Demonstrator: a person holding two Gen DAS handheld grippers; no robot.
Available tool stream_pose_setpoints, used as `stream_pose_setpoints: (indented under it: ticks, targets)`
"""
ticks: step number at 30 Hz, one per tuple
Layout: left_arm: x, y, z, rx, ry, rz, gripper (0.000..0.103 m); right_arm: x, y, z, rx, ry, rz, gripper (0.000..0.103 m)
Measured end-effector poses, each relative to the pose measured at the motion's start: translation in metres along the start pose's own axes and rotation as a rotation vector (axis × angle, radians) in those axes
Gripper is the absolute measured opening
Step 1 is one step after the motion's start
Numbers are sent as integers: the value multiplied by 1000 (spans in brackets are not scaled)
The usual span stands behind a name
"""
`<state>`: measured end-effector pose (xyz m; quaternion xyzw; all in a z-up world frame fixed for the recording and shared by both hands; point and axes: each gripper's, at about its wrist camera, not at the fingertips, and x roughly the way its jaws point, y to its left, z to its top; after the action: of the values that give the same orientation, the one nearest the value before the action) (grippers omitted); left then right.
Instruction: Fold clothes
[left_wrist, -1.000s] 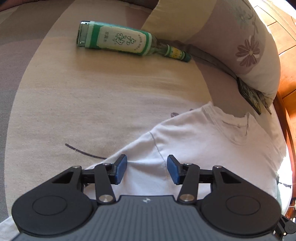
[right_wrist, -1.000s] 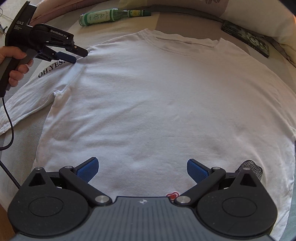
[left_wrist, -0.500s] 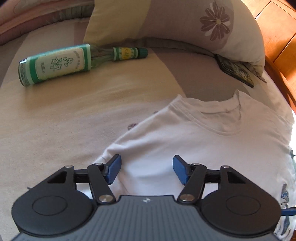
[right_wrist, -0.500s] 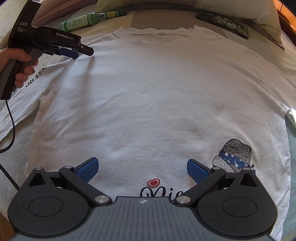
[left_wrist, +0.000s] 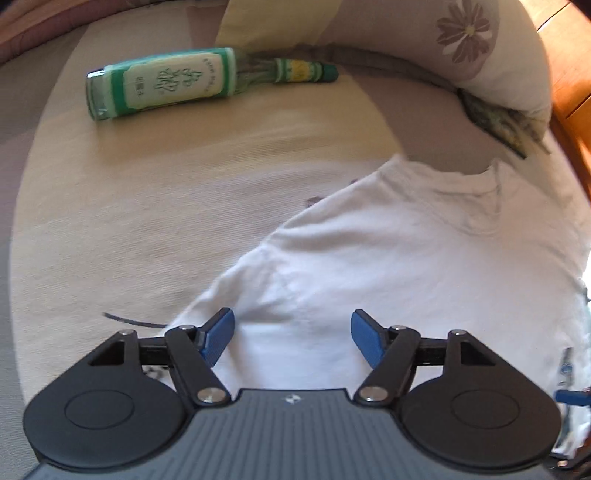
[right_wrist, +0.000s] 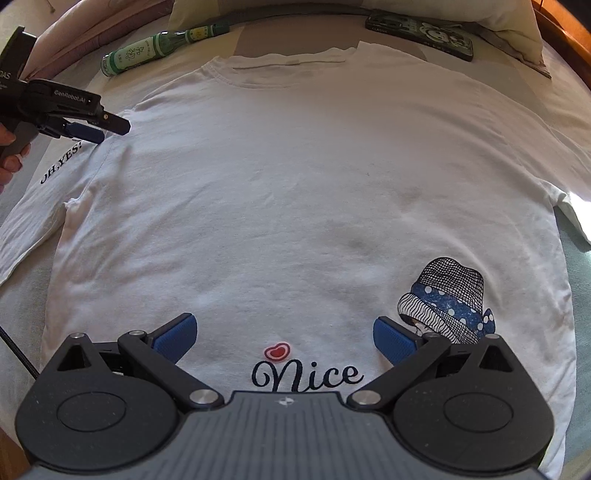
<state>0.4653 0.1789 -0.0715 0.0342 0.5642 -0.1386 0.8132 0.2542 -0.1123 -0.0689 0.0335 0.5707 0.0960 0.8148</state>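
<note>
A white long-sleeved T-shirt (right_wrist: 295, 184) lies flat and face up on the bed, collar at the far end, with "Nice", a small heart and a hat drawing printed near its hem. My right gripper (right_wrist: 283, 338) hovers open over the lower middle of the shirt, nothing between its blue pads. My left gripper (left_wrist: 291, 338) is open above the shirt's left shoulder (left_wrist: 369, 266). In the right wrist view the left gripper (right_wrist: 90, 131) appears at the left, held by a hand, its tips at the shoulder seam beside the sleeve printed "OH,YES!" (right_wrist: 61, 166).
A green glass bottle (left_wrist: 166, 83) lies on the bedsheet beyond the left shoulder. A flowered pillow (left_wrist: 461, 48) sits at the head of the bed. A dark phone (right_wrist: 421, 35) lies beyond the collar. A wooden bed frame (left_wrist: 569, 96) runs along the right.
The right gripper has pulled back toward the hem, bringing the "Nice" print and hat drawing into view. The left gripper shifted over the shoulder and its jaws opened wider.
</note>
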Motion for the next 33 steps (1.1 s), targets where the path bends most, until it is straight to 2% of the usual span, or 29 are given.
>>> stream_pose_setpoints:
  ticks: [1, 2, 3, 6, 9, 11, 15, 16, 18, 22, 26, 29, 31, 32, 33]
  targets:
    - [-5, 1, -1, 25, -42, 43, 67, -1, 0, 0, -6, 0, 0, 103]
    - [-13, 2, -1, 22, -76, 83, 63, -3, -1, 0, -15, -4, -1, 103]
    - [-23, 3, -3, 17, -107, 105, 64, -5, -1, -1, -24, -9, -1, 103]
    - [-51, 4, -22, 29, -174, 99, 68, -4, -3, -1, -42, -4, -7, 103]
    - [-60, -9, -51, 100, -169, 163, 69, -5, -4, 1, -21, -9, -1, 103]
    - [-58, -15, -73, 105, -141, 183, 69, -6, -4, 3, -14, -15, 5, 103]
    - [-52, -15, -122, 46, -114, 232, 72, -6, 1, 3, -42, -14, 16, 103]
    - [-56, -12, -129, 22, -114, 237, 78, -6, 1, 2, -52, -11, 18, 103]
    - [-64, -5, -143, -25, -111, 247, 78, -7, 3, 0, -71, -6, 20, 103]
    - [-76, -5, -143, 4, -58, 249, 77, -8, 7, -5, -110, 6, 25, 103]
    - [-88, -31, -134, 84, -140, 153, 78, -7, 9, -8, -124, 8, 29, 103]
    - [-78, -58, -138, 165, -163, 118, 78, -5, 10, -11, -141, 14, 27, 103]
    - [-65, -71, -148, 216, -141, 119, 78, -4, 11, -13, -152, 18, 25, 103]
    - [-60, -72, -152, 209, -123, 118, 78, -3, 11, -14, -158, 19, 25, 103]
    - [-61, -67, -157, 159, -126, 105, 78, -3, 12, -15, -163, 21, 24, 103]
